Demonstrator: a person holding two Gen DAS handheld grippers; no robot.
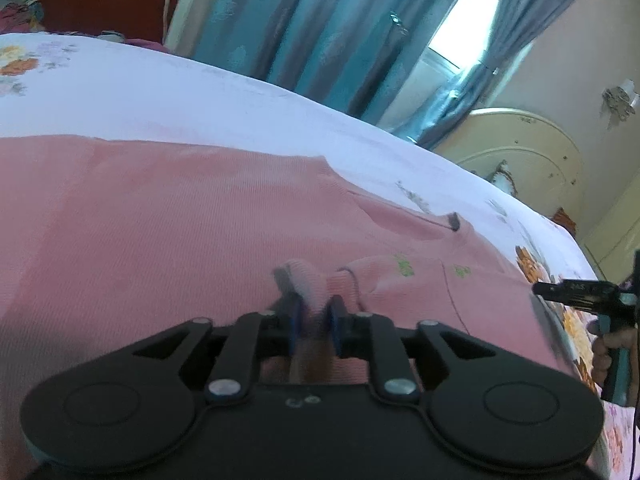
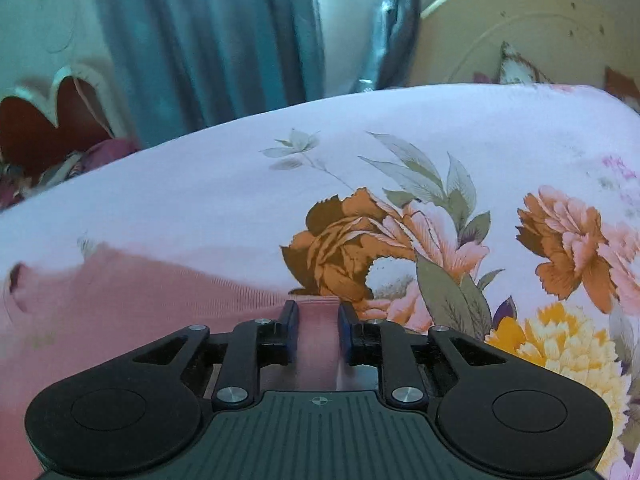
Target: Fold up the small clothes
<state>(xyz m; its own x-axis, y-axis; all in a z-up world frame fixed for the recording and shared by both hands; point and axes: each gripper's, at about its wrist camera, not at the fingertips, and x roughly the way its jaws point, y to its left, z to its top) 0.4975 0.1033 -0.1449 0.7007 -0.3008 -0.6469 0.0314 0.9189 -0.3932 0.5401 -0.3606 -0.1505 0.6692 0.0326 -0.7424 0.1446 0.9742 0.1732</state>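
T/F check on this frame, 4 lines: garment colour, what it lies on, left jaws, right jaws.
1. The garment is blue. False: it is pink.
2. It lies on a floral bedsheet. True.
3. The left gripper has a fold of pink fabric between its jaws. True.
4. The right gripper hovers over bare sheet with nothing between its jaws. False: the garment's edge sits between them.

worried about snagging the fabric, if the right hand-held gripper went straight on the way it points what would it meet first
Probably the pink garment: its edge already lies between the fingers of the right hand-held gripper. Just past that edge comes the floral bedsheet. Depth is hard to judge in this fisheye view.
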